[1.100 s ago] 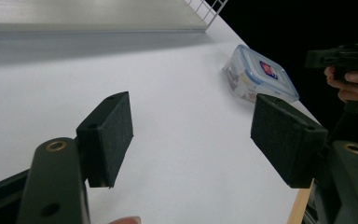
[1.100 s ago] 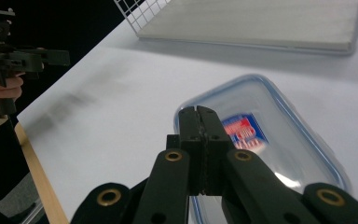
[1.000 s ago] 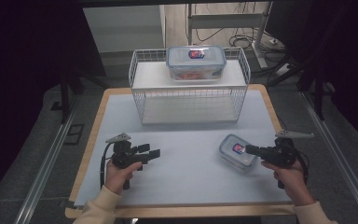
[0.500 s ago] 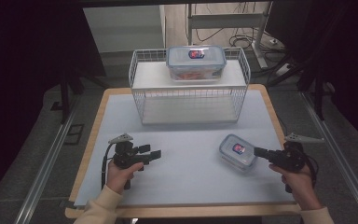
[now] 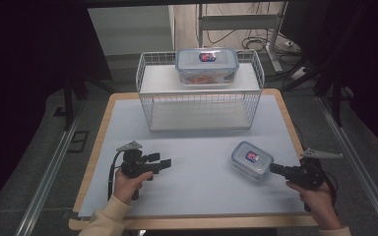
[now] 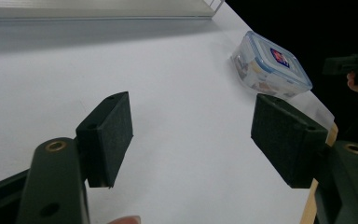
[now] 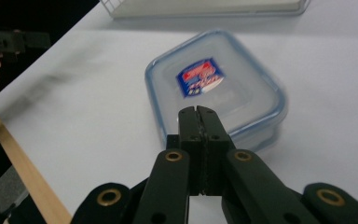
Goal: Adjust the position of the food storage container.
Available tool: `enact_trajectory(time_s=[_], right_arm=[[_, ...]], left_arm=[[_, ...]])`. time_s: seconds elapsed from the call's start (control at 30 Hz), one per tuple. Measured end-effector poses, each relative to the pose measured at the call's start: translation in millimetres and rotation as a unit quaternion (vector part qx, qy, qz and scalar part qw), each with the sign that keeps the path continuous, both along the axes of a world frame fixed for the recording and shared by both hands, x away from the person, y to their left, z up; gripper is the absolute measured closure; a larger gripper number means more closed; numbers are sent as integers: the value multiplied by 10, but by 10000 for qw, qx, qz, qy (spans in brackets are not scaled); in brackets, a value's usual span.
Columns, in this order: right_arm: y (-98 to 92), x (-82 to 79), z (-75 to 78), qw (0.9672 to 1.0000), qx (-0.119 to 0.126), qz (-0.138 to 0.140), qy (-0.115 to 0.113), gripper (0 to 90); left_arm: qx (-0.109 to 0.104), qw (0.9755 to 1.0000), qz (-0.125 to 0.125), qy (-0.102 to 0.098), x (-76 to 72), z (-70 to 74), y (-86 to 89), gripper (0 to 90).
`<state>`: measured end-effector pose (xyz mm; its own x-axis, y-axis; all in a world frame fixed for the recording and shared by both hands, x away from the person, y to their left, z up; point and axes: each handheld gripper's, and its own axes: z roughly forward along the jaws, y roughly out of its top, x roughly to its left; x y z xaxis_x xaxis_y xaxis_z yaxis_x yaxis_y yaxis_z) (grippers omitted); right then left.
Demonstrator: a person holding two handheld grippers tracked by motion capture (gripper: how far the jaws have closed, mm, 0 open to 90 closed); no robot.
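Right hand-held gripper [image 7: 198, 109], jaws pressed together, nears the small container [image 7: 214, 88]; high view adds the wire rack [image 5: 200, 105].

Dark room, grey floor [image 5: 39, 162], cables [image 5: 236, 34] behind wood-edged table [image 5: 98, 147]

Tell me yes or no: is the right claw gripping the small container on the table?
No. In the right gripper view the right claw has its jaws shut together, empty, with the small container lying just beyond their tips.

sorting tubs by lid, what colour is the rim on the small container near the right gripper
Blue rim on a clear lid of the small container; clearest in the right gripper view.
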<state>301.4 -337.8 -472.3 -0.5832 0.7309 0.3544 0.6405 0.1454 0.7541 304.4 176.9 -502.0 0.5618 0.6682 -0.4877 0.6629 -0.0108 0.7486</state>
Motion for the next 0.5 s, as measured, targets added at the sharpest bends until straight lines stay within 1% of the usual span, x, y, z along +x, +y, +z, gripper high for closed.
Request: enact_trajectory(time_s=[0.07, 0.1, 0.13, 0.17, 0.2, 0.3, 0.33, 0.37, 0.4, 0.43, 0.47, 0.5], right_arm=[[24, -33, -27, 9999, -78, 64, 23, 894], [55, -64, -52, 9997, -172, 144, 56, 894], [55, -64, -52, 9997, -172, 144, 56, 894], [71, -73, -66, 9995, -253, 171, 73, 894], [71, -73, -66, 9995, -253, 171, 73, 894], [21, -45, -90, 9994, -312, 27, 128, 894], [21, -45, -90, 9994, -312, 27, 128, 894], [-27, -30, -108, 9991, -384, -117, 142, 894], [-27, -30, -108, 9991, -384, -117, 142, 894], [-59, -16, -120, 9984, -488, -242, 178, 895], [-59, -16, -120, 9984, -488, -242, 178, 895], [-70, -2, -135, 9976, -566, -338, 195, 895]], left_arm=[[19, 10000, -8, 7, -1, -7, -4, 290], [25, 10000, -14, 30, 6, -22, -5, 290], [25, 10000, -14, 30, 6, -22, -5, 290], [34, 10000, -8, 46, 11, -31, -3, 290], [34, 10000, -8, 46, 11, -31, -3, 290], [26, 10000, 10, 46, 12, -36, 5, 290], [26, 10000, 10, 46, 12, -36, 5, 290], [30, 10000, 19, 37, 12, -35, 9, 290], [30, 10000, 19, 37, 12, -35, 9, 290], [31, 10000, 18, 33, 11, -36, 7, 290], [31, 10000, 18, 33, 11, -36, 7, 290], [30, 10000, 14, 40, 10, -37, 4, 290]])
